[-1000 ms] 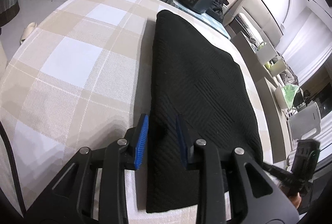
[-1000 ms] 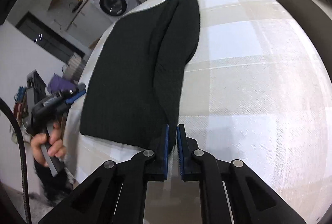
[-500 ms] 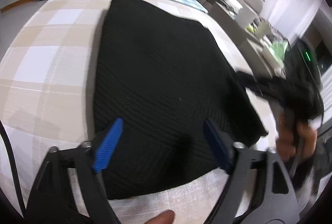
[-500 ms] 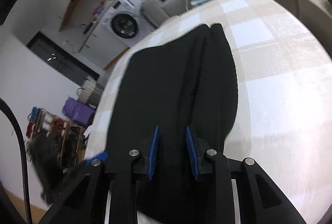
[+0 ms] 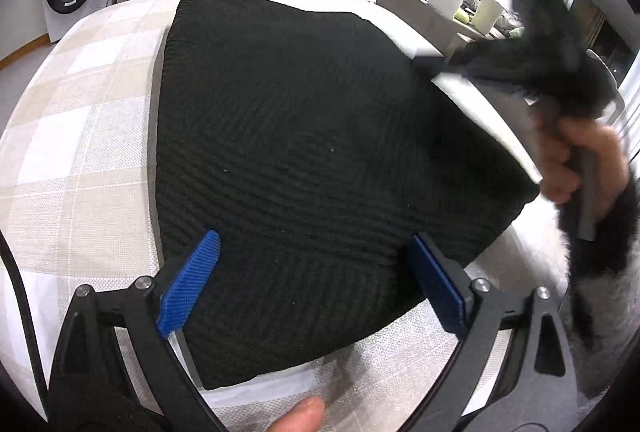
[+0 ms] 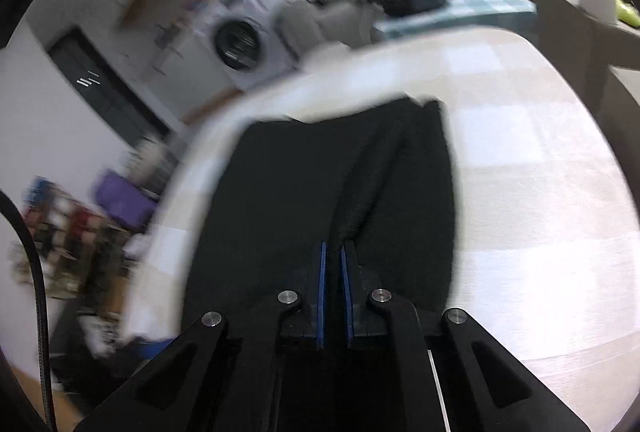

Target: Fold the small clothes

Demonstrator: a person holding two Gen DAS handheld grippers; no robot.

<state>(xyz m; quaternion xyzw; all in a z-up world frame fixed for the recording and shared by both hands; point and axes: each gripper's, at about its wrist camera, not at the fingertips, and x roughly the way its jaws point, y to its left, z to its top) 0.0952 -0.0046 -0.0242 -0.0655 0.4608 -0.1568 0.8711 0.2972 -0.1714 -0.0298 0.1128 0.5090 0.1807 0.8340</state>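
While no writing reads clearly, the left gripper (image 5: 316,280) gapes wide — the right gripper (image 6: 333,286) pinches the black garment (image 5: 304,152).

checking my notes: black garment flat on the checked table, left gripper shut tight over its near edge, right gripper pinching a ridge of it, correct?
Not quite. In the left wrist view the left gripper is wide open over the near edge of the black garment and grips nothing. The rest holds: it lies on the checked table, and the right gripper is closed on a ridge of it.
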